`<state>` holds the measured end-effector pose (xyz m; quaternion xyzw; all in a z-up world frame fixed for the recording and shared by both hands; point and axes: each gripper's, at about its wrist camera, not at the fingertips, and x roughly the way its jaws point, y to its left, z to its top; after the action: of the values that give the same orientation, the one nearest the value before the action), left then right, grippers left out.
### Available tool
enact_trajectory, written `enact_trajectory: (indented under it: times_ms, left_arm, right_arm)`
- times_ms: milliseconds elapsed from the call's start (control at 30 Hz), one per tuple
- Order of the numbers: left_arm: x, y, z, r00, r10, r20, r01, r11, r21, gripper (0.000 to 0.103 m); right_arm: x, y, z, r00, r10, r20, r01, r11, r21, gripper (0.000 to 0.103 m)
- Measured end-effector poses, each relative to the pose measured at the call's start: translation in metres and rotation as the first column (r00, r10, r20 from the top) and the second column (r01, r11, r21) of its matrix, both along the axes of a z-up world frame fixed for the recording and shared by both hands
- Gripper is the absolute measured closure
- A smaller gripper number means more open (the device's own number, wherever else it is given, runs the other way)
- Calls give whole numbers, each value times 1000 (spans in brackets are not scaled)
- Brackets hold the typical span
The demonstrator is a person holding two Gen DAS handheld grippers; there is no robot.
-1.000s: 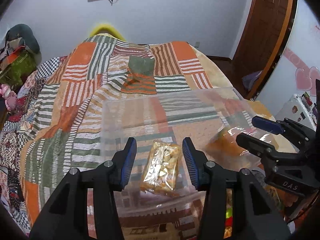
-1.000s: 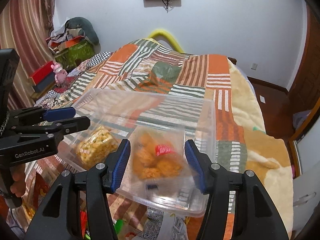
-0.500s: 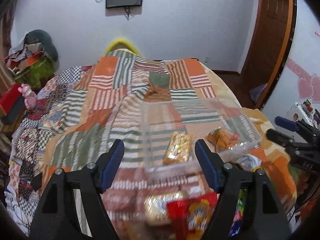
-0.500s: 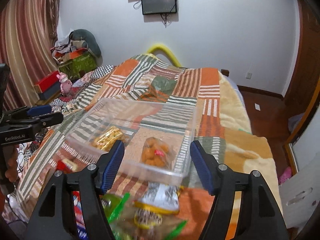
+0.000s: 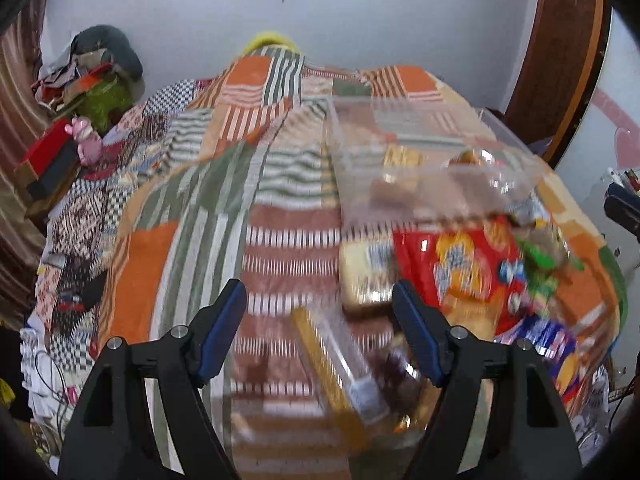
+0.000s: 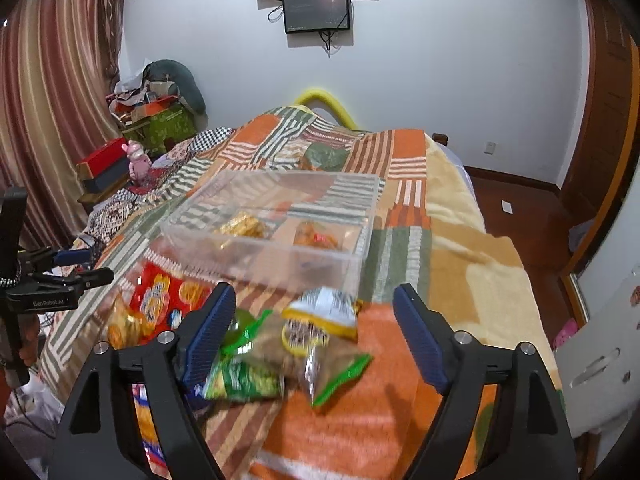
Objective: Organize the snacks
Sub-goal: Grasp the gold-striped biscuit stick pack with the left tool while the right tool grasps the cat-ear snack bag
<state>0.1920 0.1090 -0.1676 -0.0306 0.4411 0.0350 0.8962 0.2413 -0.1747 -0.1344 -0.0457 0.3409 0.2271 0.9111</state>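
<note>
— Two tongs, how did they stand?
— Left tongs [image 5: 316,308] and right tongs [image 6: 314,312] both gaped wide, gripping nothing.
— And the snacks?
— Loose packets [image 6: 256,352] lay heaped at the bed's [image 6: 460,280] near edge; behind them, the clear box [image 6: 276,224] held two bags.

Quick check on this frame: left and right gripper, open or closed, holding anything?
Left gripper: open, holding nothing, above the snack packets on the bed.
Right gripper: open, holding nothing, above the green packets.
</note>
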Motion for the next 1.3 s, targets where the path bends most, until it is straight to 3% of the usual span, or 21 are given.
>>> enact_trajectory:
  times_ms: [400, 567, 700, 867, 1033, 1167, 1300]
  left_arm:
    - [-15, -1, -45, 996, 18, -89, -26, 996, -83, 28]
    - [-12, 4, -54, 996, 20, -92, -28, 995, -92, 43]
    - [-13, 8, -59, 996, 6, -83, -17, 991, -131, 47]
    - [-11, 7, -69, 994, 1, -110, -14, 994, -113, 48]
    - [-12, 6, -76, 994, -7, -105, -4, 995, -99, 49]
    - [-12, 5, -76, 996, 2, -95, -12, 995, -98, 61]
    - [-13, 7, -74, 996, 13, -87, -22, 995, -100, 64]
  right_arm:
    - [1, 6, -38, 995, -7, -103, 2, 999, -42, 18]
    - [8, 12, -50, 989, -4, -145, 0, 1000, -31, 17]
    - [16, 15, -53, 986, -21, -167, 21, 1000, 3, 8]
    - [26, 18, -67, 976, -38, -216, 42, 999, 12, 0]
    - [28, 23, -69, 976, -46, -215, 44, 999, -14, 0]
    - [28, 28, -72, 977, -24, -211, 14, 999, -49, 0]
    - [31, 22, -73, 972, -22, -232, 18, 1000, -22, 1]
